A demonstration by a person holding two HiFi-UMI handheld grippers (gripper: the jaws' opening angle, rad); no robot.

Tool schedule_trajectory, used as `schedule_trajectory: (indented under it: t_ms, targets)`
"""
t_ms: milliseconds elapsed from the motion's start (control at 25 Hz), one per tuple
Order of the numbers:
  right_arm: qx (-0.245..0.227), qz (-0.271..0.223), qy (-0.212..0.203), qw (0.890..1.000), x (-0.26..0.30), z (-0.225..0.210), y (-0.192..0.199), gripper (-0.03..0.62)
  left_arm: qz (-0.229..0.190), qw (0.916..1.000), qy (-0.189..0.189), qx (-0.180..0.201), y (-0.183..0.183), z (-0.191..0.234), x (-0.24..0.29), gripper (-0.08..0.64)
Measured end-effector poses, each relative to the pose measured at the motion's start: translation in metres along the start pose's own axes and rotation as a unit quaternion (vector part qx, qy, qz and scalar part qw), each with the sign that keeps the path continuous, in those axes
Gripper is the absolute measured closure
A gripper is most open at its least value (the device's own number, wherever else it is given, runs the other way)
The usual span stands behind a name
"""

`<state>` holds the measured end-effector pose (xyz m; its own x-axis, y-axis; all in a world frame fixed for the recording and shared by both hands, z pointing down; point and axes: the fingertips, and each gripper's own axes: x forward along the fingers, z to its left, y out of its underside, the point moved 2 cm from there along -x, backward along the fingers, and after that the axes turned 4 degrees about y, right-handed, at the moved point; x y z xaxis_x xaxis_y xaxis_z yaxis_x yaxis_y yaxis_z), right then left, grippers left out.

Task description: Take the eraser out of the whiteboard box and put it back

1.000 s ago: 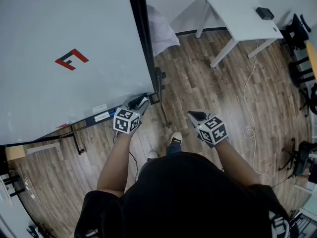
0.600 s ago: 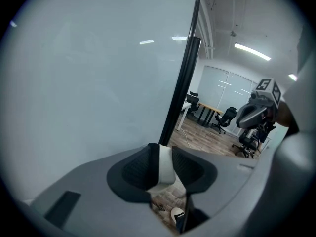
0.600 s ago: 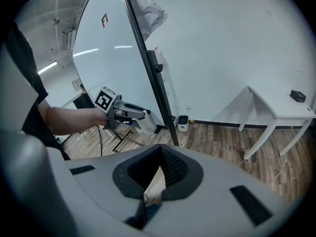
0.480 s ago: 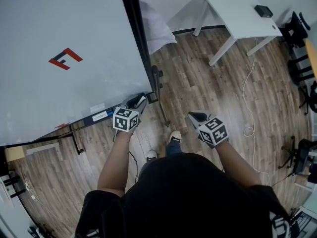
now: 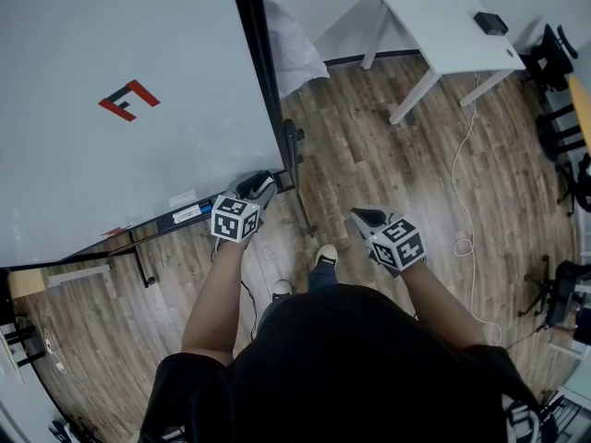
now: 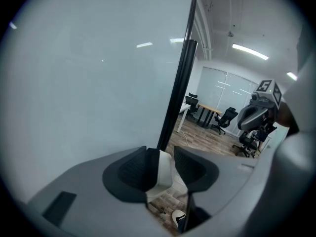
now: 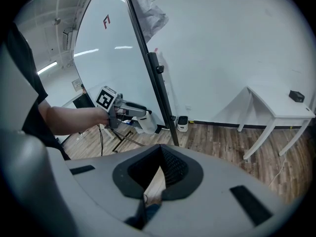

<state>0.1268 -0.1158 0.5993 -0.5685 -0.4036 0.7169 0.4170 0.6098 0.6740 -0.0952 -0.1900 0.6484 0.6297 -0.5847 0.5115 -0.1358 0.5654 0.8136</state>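
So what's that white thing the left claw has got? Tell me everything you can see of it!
It's the eraser, a plain white block with rounded edges that looks like plastic or foam. The left claw is shut on it, gripping both flat sides, and one end pokes out in front. It is held in the air by the lower right corner of the whiteboard, next to its black edge. Only the claw seems to touch it.

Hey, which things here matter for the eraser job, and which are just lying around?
Job: eraser, held in the left tongs; whiteboard box; whiteboard.
Lying about: white table, black device on it, floor cable, office chairs.
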Motion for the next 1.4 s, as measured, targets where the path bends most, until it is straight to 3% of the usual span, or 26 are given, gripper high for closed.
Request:
schedule_trajectory:
  t_ms: [760, 1400]
  targets:
    - [-0.015, -0.038, 0.005, 0.999, -0.016, 0.035, -0.024, 0.6, -0.025, 0.9993, -0.007, 0.028, -0.02, -0.014, -0.067, 0.385]
    - [-0.019, -0.06, 0.022, 0.998, -0.033, 0.071, -0.031, 0.6, -0.024, 0.9985, -0.015, 0.047, -0.005, -0.018, -0.132, 0.385]
